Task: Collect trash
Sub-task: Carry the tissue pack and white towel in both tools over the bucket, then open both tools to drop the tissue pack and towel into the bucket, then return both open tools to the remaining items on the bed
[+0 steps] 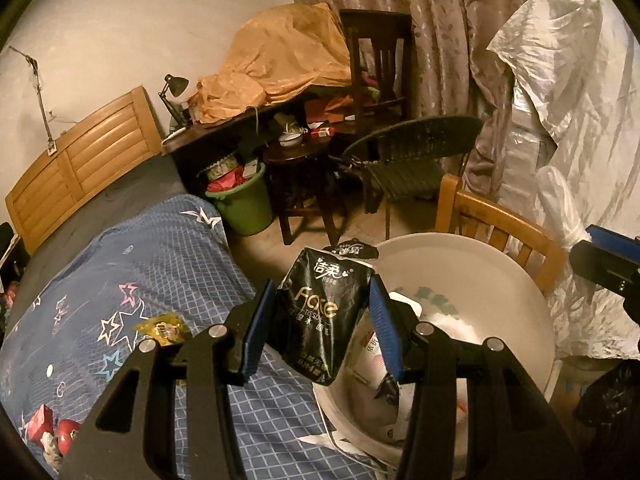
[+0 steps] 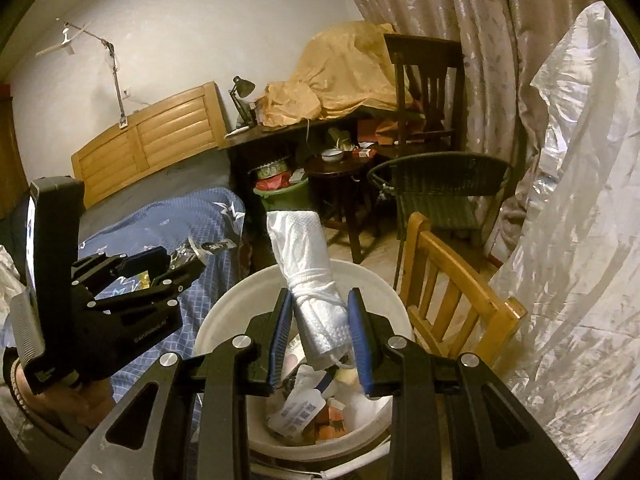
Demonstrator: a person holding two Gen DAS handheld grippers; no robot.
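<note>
Left wrist view: left gripper (image 1: 322,322) clamps a black tissue packet (image 1: 322,312) above the white bucket (image 1: 460,264).
Right gripper (image 2: 320,332) seemingly pinches a rolled white bag (image 2: 310,264).

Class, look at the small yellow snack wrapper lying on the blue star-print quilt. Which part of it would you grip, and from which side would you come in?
Grip the yellow wrapper by its raised, crinkled edge, coming down from above. It lies nearly flat on the soft quilt, so a level approach would only push it along or catch the cloth. Pinching a puckered fold gives the fingers something to close on. Both tools are full now, so one must empty first.
</note>
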